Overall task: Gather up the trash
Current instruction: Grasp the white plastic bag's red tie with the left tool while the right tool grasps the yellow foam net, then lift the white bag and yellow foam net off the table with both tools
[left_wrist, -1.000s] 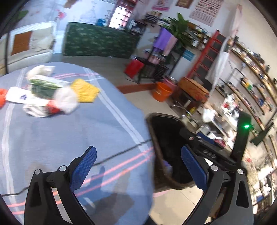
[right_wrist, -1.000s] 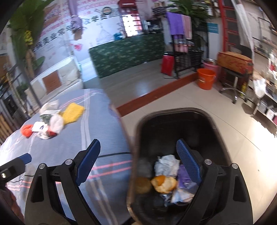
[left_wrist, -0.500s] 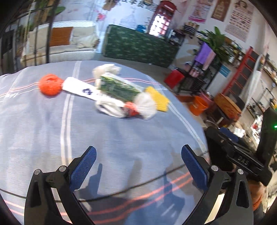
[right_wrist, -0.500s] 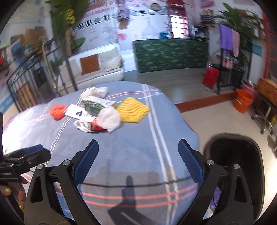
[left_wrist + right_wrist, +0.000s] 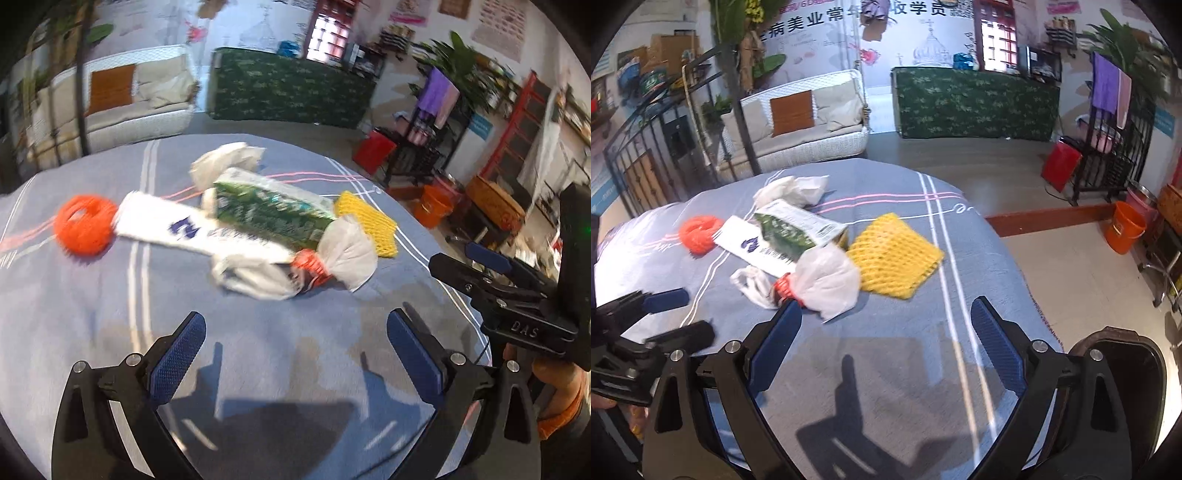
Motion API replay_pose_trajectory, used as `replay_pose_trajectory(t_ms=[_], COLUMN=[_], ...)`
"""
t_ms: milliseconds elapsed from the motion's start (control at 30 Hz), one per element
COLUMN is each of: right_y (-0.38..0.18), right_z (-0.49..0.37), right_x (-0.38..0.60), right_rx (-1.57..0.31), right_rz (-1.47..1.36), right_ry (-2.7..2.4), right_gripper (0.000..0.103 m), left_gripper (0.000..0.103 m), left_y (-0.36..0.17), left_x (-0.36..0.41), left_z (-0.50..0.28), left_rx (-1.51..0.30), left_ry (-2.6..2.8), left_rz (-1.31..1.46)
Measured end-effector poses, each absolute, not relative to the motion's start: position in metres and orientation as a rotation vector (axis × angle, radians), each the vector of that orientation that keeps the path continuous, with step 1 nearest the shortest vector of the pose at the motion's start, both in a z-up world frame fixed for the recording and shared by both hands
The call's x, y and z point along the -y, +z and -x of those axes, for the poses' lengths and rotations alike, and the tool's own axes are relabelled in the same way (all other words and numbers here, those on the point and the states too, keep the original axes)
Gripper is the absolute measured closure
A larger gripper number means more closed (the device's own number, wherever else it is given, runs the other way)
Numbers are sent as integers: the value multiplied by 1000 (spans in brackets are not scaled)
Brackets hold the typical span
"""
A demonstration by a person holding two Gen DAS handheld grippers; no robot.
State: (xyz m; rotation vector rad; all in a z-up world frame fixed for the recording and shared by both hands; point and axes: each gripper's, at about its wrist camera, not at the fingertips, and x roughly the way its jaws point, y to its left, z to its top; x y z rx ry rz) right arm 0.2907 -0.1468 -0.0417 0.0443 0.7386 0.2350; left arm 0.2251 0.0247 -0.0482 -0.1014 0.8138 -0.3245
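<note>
Hovered with right gripper point(image 5: 886, 343) and left gripper point(image 5: 295, 354) both gaping, empty; trash pile point(image 5: 812, 251) just ahead, nearer the right, long axis crosswise.

Blue-grey cloth point(image 5: 894, 354) with white and pink stripes. On top — orange net ball point(image 5: 700, 232), white wrapper point(image 5: 753, 248) with dark blue print, green leafy box point(image 5: 792, 230), yellow net point(image 5: 892, 254), white bags point(image 5: 827, 278). Blue pads point(image 5: 177, 360) — black grippers. Dark bin point(image 5: 1134, 387).
</note>
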Motion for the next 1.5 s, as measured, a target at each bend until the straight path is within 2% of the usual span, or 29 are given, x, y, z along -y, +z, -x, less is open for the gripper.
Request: replay_pose_trajectory(t_ms=[67,200,367,433,467,500,600,1067,1100,1167,1200,1267,1300,1367,1500], right_y=[-41,-43,-49,-51,-51,-52,-53,-86,-88,-92,-93,-94,-94,-93,-91], right_z=[-293,-296,-302,-306,-309,-311,-317,-384,-389,-397,-400,-404,-404,-401,-390], right_x=[150,152,157,161,163,164,165,129,128,125,124,122,122,122,122], right_rx=[-740,-750,-767,-774,-779,-783,-792,-954,-968,-984,-989,-996,-1000,-1000,-979], right_rz=[-48,-45,-40,-52,-64,-78,-99,-90,-91,-89,-86,-96,-110,-125,-130], right_ry=[228,225,212,207,207,208,212,257,252,254,253,271,280,286,278], right_gripper=[11,11,11,11,11,11,11,12,15,33,39,64,67,80,87], left_gripper=[7,20,32,47,60,67,75,76,76,76,76,76,76,76,76], left_y=[-54,-64,-78,-82,-83,-81,-75,-20,-17,-14,-14,-19,-21,-25,-27], left_x=[-15,1,21,23,22,19,11,-34,-34,-34,-36,-37,-36,-37,-38], left_z=[-240,-271,-285,-287,-286,-283,-272,-205,-201,-197,-194,-192,-193,-193,-188], left_rx=[-835,-872,-924,-951,-955,-947,-920,-745,-735,-719,-713,-725,-737,-744,-754], left_ry=[-354,-364,-370,-381,-372,-363,-354,-290,-284,-272,-275,-285,-288,-285,-284], left_rz=[86,60,-42,-41,-43,-45,-32,166,175,193,216,251,252,259,260])
